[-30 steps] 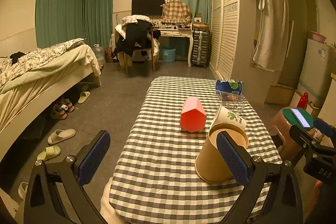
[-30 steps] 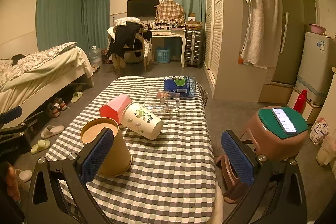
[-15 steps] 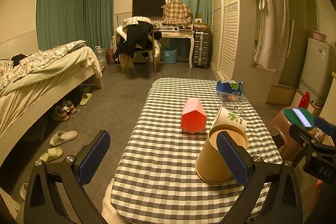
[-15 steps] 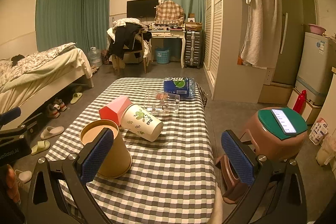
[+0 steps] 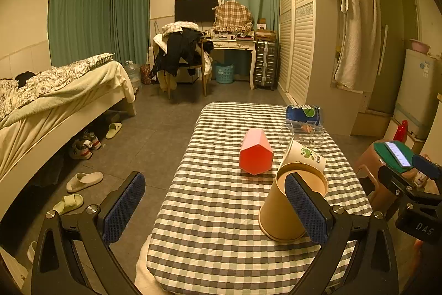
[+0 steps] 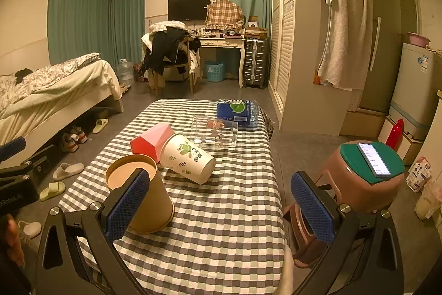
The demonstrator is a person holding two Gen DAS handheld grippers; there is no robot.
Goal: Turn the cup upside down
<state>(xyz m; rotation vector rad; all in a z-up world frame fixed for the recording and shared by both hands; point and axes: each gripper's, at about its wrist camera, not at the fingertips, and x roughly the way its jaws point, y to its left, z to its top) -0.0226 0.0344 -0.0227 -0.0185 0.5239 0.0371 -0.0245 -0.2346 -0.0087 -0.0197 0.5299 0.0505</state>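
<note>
both grippers, left (image 5: 212, 208) and right (image 6: 221, 205), hang with fingers spread and empty short of the upright brown cup (image 6: 141, 195) on the table (image 6: 229, 228), whose thin wall could crumple or tip against the white cup (image 6: 187, 158) if pinched off-centre.

Table cloth (image 6: 234, 212): grey-and-white check. Upright paper cup (image 6: 143, 201): plain tan outside, paler tan inside. Tipped paper cup (image 6: 190, 158): white, green leaf print with dark lettering. Faceted box (image 5: 255, 152): red end face, pink sides. Lying glass (image 6: 215, 130): clear, small reddish cartoon print. Packet (image 6: 237, 112): blue, with green-and-white mark. Gripper pads (image 6: 128, 208): blue, dotted texture, on black frames. Stool (image 6: 367, 184): brown, green top. Curtains (image 5: 83, 15): teal green.
</note>
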